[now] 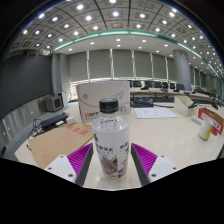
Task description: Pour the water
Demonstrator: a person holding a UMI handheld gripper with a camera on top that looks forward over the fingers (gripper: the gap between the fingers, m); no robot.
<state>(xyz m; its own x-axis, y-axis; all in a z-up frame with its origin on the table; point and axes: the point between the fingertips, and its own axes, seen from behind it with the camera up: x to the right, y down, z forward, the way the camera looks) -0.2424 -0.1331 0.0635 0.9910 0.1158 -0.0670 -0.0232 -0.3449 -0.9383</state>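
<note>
Clear water bottle (110, 140) pinched upright between both purple pads (82, 157), white cap on, lifted above the pale surface (170, 132). Held vertical to prevent spilling. Red-and-white cup (206, 126) well off to the side, probably the target.

bottle (111, 142): clear glossy plastic, white cap, printed paper-like label. gripper (111, 165) at 6 o'clock: matt magenta pads (78, 158), both pressed on it. table (175, 135): smooth pale top, slight sheen. Box (58, 142) at 9 o'clock: matt brown cardboard.
</note>
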